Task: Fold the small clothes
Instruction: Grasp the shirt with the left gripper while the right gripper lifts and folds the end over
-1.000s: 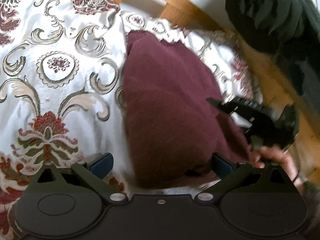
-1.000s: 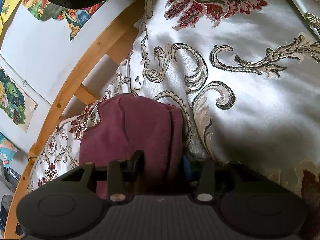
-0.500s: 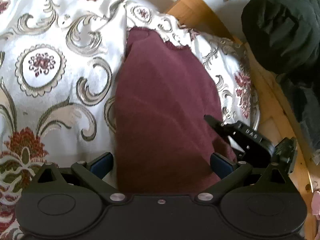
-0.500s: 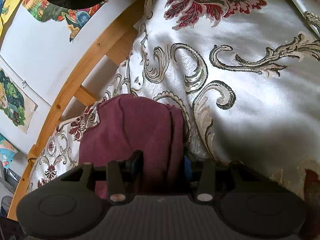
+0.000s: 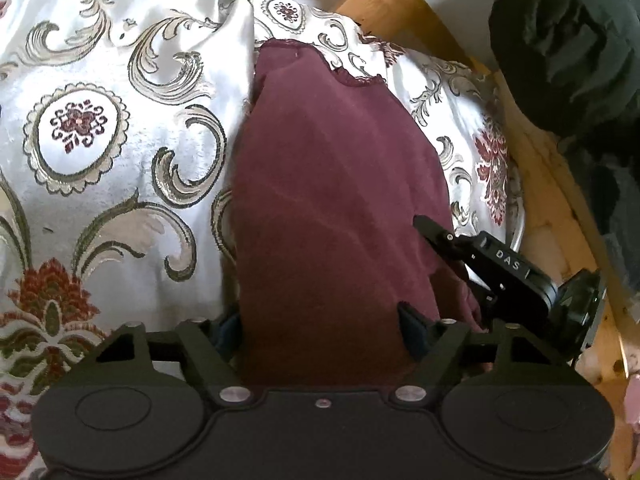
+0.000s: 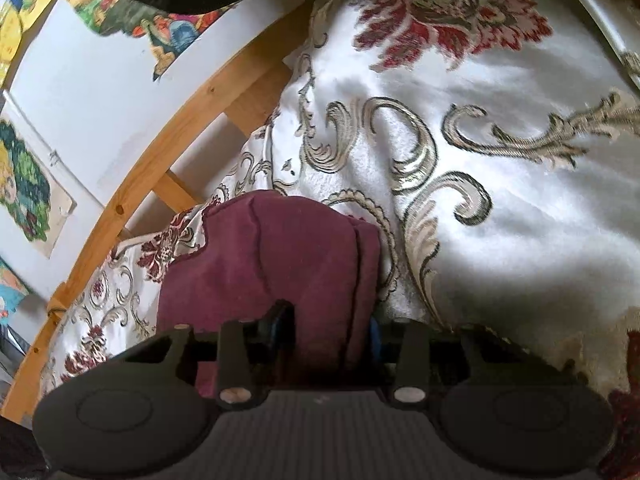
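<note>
A maroon garment (image 5: pixel 336 200) lies folded lengthwise on the patterned white bedspread (image 5: pixel 104 132). My left gripper (image 5: pixel 320 328) has its fingers on both sides of the garment's near end, partly closed around the cloth. My right gripper (image 6: pixel 328 328) is shut on the garment's (image 6: pixel 288 248) near edge, a thick fold of cloth pinched between its pads. The right gripper also shows in the left wrist view (image 5: pixel 492 268), at the garment's right edge.
A wooden bed frame (image 5: pixel 532 152) curves along the far and right side. A dark bundle of clothing (image 5: pixel 568 48) sits at the upper right. A white wall with colourful pictures (image 6: pixel 28 184) lies beyond the frame.
My left gripper moved forward over the garment's near end and its fingers closed in from wide open to against the cloth. The right gripper stayed shut on the garment.
</note>
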Demonstrator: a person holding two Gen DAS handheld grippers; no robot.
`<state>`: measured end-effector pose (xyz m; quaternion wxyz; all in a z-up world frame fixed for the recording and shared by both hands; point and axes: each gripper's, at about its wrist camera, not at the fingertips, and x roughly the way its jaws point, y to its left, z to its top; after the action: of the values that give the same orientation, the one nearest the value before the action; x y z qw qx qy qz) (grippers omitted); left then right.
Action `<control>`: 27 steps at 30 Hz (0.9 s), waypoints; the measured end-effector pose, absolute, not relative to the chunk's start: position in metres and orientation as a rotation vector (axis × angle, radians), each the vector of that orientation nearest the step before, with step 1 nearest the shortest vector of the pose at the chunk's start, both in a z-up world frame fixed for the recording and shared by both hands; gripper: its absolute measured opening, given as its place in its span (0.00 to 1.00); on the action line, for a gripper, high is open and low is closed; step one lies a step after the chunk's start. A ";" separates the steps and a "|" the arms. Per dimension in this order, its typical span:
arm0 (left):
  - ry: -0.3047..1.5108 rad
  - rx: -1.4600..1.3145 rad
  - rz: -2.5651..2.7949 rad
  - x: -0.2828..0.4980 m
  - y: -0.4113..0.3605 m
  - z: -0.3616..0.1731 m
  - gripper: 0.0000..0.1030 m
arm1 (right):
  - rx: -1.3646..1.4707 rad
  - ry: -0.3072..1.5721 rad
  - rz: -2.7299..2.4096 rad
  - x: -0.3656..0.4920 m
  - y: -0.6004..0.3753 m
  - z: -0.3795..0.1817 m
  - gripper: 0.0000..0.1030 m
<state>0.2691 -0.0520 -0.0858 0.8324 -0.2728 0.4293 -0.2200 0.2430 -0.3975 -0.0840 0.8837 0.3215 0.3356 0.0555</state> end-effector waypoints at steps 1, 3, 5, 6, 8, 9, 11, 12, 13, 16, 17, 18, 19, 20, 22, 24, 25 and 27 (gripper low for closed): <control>0.908 -0.574 -0.468 0.268 -0.051 -0.085 0.68 | 0.651 0.697 0.115 0.243 -0.396 -0.082 0.37; 0.900 -0.565 -0.469 0.264 -0.049 -0.082 0.58 | 0.625 0.683 0.114 0.240 -0.392 -0.077 0.30; 0.880 -0.541 -0.473 0.259 -0.048 -0.075 0.50 | 0.587 0.662 0.124 0.235 -0.386 -0.068 0.23; 0.866 -0.521 -0.476 0.255 -0.048 -0.070 0.47 | 0.560 0.650 0.137 0.233 -0.381 -0.062 0.23; 0.835 -0.484 -0.487 0.246 -0.048 -0.060 0.44 | 0.498 0.628 0.172 0.227 -0.370 -0.047 0.22; 0.816 -0.468 -0.495 0.241 -0.046 -0.054 0.43 | 0.464 0.614 0.192 0.223 -0.362 -0.039 0.22; 0.788 -0.455 -0.508 0.230 -0.040 -0.045 0.43 | 0.414 0.591 0.220 0.213 -0.349 -0.026 0.21; 0.779 -0.454 -0.514 0.224 -0.036 -0.041 0.42 | 0.392 0.579 0.234 0.206 -0.342 -0.020 0.21; 0.774 -0.453 -0.518 0.218 -0.033 -0.037 0.42 | 0.374 0.569 0.244 0.199 -0.335 -0.014 0.21; 0.745 -0.443 -0.528 0.198 -0.021 -0.026 0.42 | 0.332 0.539 0.272 0.182 -0.317 0.004 0.21; 0.733 -0.437 -0.531 0.192 -0.017 -0.023 0.42 | 0.319 0.528 0.281 0.177 -0.311 0.010 0.21; 0.717 -0.429 -0.533 0.186 -0.013 -0.019 0.42 | 0.307 0.517 0.290 0.173 -0.303 0.016 0.21; 0.699 -0.421 -0.534 0.179 -0.008 -0.015 0.42 | 0.295 0.506 0.298 0.171 -0.295 0.021 0.21; 0.684 -0.414 -0.533 0.174 -0.004 -0.012 0.42 | 0.281 0.494 0.307 0.168 -0.287 0.026 0.21; 0.652 -0.404 -0.522 0.163 0.008 -0.006 0.42 | 0.255 0.468 0.330 0.165 -0.270 0.037 0.21; 0.623 -0.405 -0.499 0.158 0.021 -0.001 0.42 | 0.234 0.448 0.354 0.167 -0.252 0.046 0.21; 0.613 -0.408 -0.486 0.157 0.028 0.001 0.42 | 0.223 0.440 0.365 0.168 -0.243 0.050 0.21; 0.586 -0.406 -0.460 0.158 0.043 0.007 0.42 | 0.203 0.424 0.389 0.174 -0.224 0.058 0.21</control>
<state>0.1579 0.0429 0.0068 0.9113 -0.1971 0.2841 -0.2234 0.1744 -0.2236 0.0576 0.9538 0.1002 0.2090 0.1913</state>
